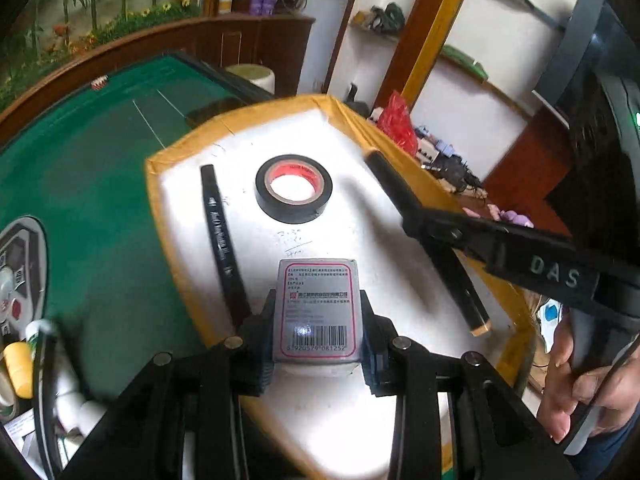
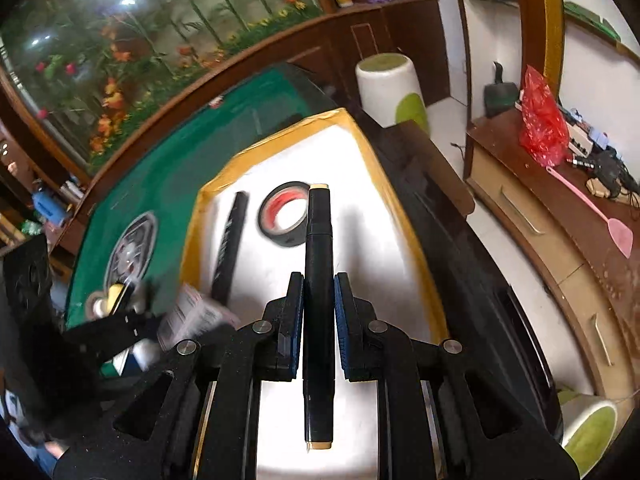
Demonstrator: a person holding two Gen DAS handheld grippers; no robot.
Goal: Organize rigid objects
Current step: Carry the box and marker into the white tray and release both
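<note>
**Ann:** Black jaws on the left gripper [image 1: 318, 316] are clamped on a small grey box [image 1: 316, 312], barcode label up, held over the near part of the white board [image 1: 360, 216] with the yellow taped border.

**Ben:** And the right gripper [image 2: 318, 320] is squeezed tight on a black marker [image 2: 318, 280] with tan end caps. It runs lengthwise between the pads, sticking out well past the fingertips and back toward the camera.

**Ann:** From the left wrist view that marker [image 1: 430, 240] slants across the board's right side, and a person's hand [image 1: 580, 392] grips the right tool's handle at the frame's right edge.

**Ben:** On the board, a roll of black tape [image 1: 294, 188] with a red core lies flat toward the far edge. Beside it, nearer the left edge, a black pen [image 1: 222, 236] lies lengthwise, apart from the roll.

**Ann:** The board rests on a green felt table [image 1: 92, 168], at its right side. A round control panel [image 2: 130, 250] sits in the felt, left of the board.

**Ben:** The box looks blurred in the right wrist view, down by the board's near left corner.
</note>
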